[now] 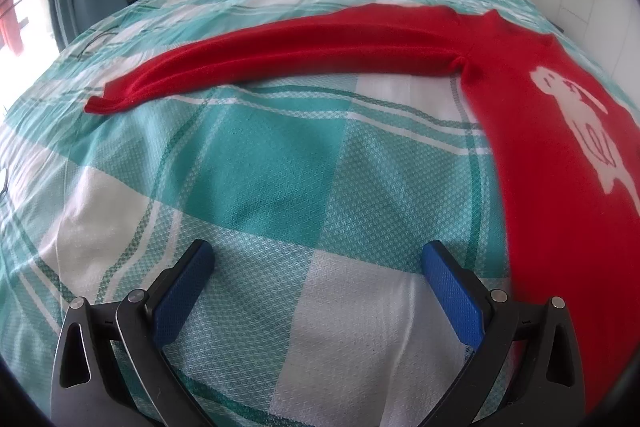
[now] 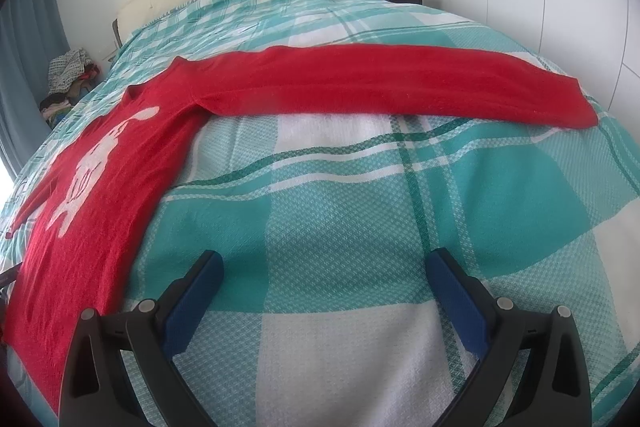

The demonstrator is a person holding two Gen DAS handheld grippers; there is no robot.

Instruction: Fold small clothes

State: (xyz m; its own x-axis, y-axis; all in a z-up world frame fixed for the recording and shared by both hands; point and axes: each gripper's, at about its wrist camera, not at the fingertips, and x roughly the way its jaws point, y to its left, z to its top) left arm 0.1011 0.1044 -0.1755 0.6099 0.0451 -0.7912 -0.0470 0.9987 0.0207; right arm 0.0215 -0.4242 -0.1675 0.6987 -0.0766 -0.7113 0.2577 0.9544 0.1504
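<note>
Sweater (image 1: pixel 560 163) flat on bed (image 1: pixel 256 163), sleeves out; no fold started.

Left gripper (image 1: pixel 318 255) and right gripper (image 2: pixel 325 263) flank the sweater's body over bare cover, jaws wide, empty. Risks: pinching cover with the knit; a long sleeve (image 2: pixel 400 83) dragging or twisting if lifted at the cuff alone.

Bare bedspread (image 1: pixel 260 163) lies open ahead — only the red sweater (image 2: pixel 100 187) sprawls alongside
</note>
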